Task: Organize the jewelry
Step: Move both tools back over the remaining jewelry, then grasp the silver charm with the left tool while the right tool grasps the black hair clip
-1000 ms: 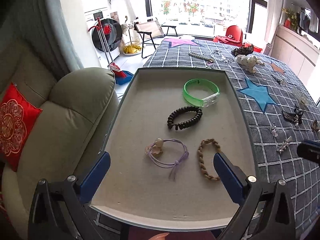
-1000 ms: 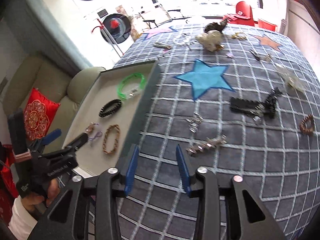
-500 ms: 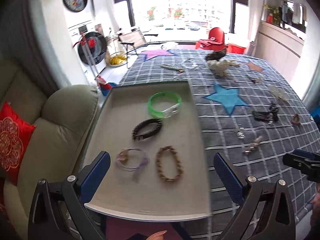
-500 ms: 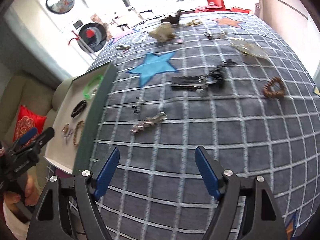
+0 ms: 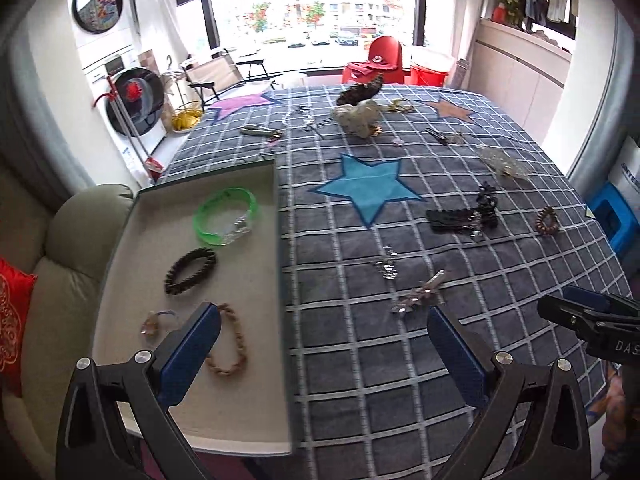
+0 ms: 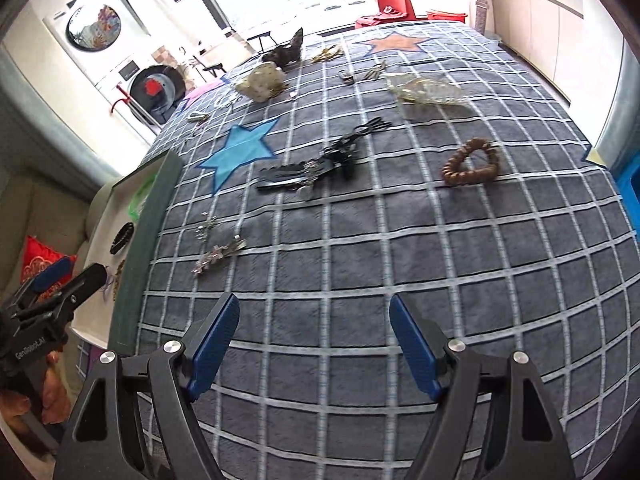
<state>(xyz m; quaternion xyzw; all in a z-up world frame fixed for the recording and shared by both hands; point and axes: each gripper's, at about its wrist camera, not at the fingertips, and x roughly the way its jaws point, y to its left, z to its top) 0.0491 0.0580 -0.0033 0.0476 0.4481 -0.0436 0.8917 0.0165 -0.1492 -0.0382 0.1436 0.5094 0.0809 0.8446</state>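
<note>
1. My left gripper [image 5: 320, 344]: jaws spread wide, holding nothing, above the tray's right edge.
2. My right gripper [image 6: 314, 338]: released, empty, over the checked cloth [image 6: 360, 240].
3. Tray [image 5: 132, 320], left: green bangle [image 5: 226, 216], black coil [image 5: 191, 265], braided band [image 5: 230, 344].
4. Cloth: silver clip [image 5: 420, 294] near; brown bracelet [image 6: 472, 162] far right.

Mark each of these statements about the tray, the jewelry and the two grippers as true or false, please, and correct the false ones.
1. The green bracelet lies in the tray. True.
2. The right gripper is shut on a hair clip. False: its jaws are open and nothing is between them.
3. The brown beaded bracelet lies on the checked cloth, outside the tray. True.
4. The tray holds only one item. False: it holds the green bracelet, a black coil hair tie, a braided tan band and a purple hair tie.
5. The left gripper is open and empty. True.
</note>
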